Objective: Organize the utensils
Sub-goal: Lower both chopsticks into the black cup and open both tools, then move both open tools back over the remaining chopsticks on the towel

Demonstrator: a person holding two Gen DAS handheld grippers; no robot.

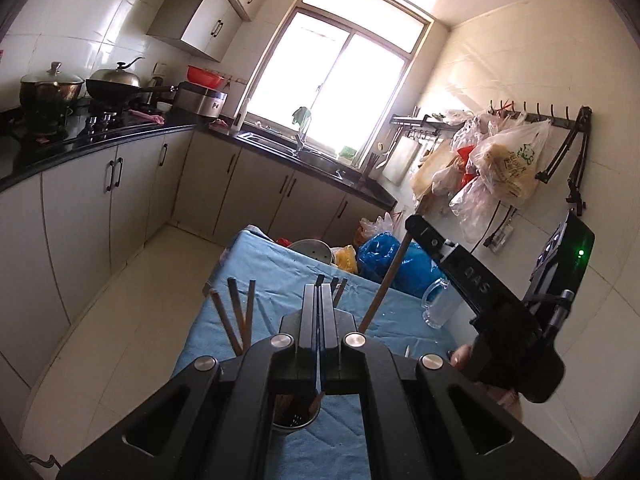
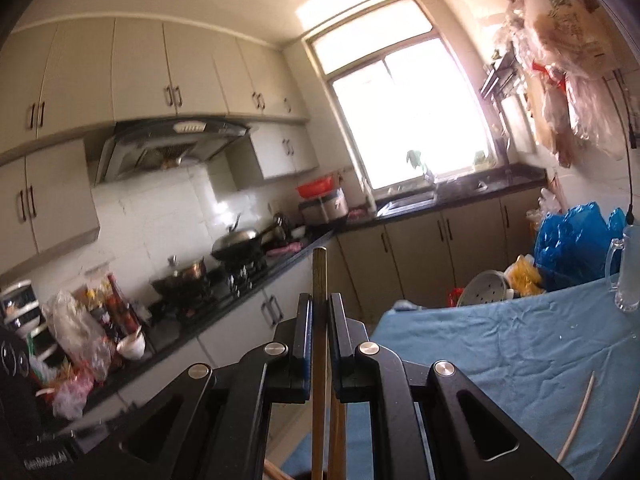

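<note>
The left gripper (image 1: 320,292) sits right in front of the holder (image 1: 297,420), so you only catch a slice of its rim and some chopsticks (image 1: 239,316) poking up past the fingers. In the right wrist view the held chopstick (image 2: 320,320) runs off the bottom edge, so no idea how long it is. The counter clutter (image 2: 92,328) on the left is smeared with blur, can't read any labels. The mug (image 2: 626,276) is cut by the frame edge.

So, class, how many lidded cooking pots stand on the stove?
2: a steel pot at the left, a black wok beside it, nearer the window. None appears hidden.
</note>
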